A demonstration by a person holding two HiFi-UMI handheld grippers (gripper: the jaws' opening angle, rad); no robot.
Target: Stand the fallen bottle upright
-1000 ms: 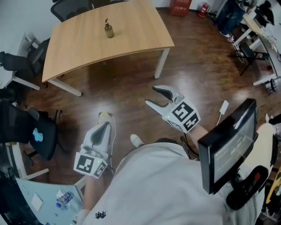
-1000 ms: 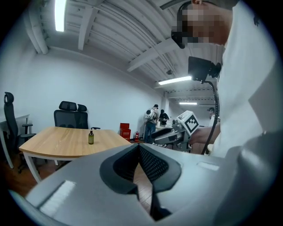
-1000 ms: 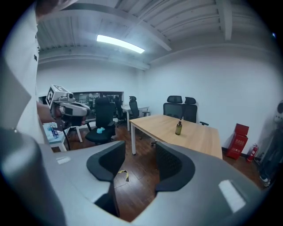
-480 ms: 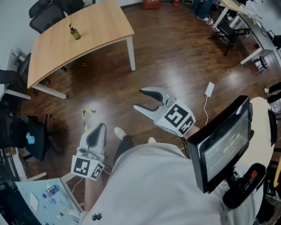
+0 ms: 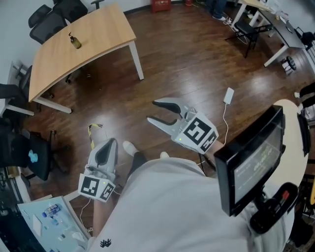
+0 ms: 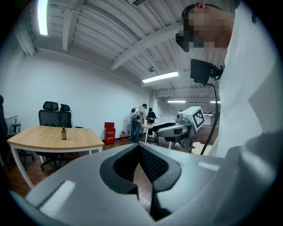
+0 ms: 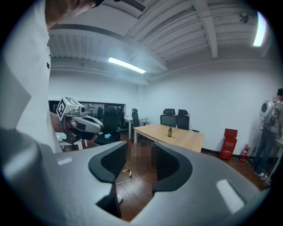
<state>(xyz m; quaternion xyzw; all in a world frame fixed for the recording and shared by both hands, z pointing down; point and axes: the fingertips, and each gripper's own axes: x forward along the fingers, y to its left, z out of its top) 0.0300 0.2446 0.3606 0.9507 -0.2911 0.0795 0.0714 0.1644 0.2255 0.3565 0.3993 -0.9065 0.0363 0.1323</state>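
A small brown bottle [image 5: 76,42] stands upright on the light wooden table [image 5: 103,29] at the far upper left of the head view. It is far from both grippers. The left gripper view shows the bottle [image 6: 63,133] on the table [image 6: 79,140], and so does the right gripper view, bottle [image 7: 169,131] on table [image 7: 188,137]. My left gripper [image 5: 112,141] hangs over the floor, fingertips together, holding nothing. My right gripper [image 5: 151,111] is out in front over the floor. Its jaws are apart and closing, with nothing between them.
Black office chairs [image 5: 54,12] stand behind the table and another [image 5: 27,150] at the left. A yellow cable [image 5: 92,130] and a white adapter [image 5: 229,95] lie on the dark wood floor. A monitor [image 5: 251,157] hangs at the person's chest. People [image 6: 140,121] stand by far desks.
The table and bottle have slid to the upper left and shrunk in the head view. Both grippers travelled across the floor. The right jaws have narrowed.
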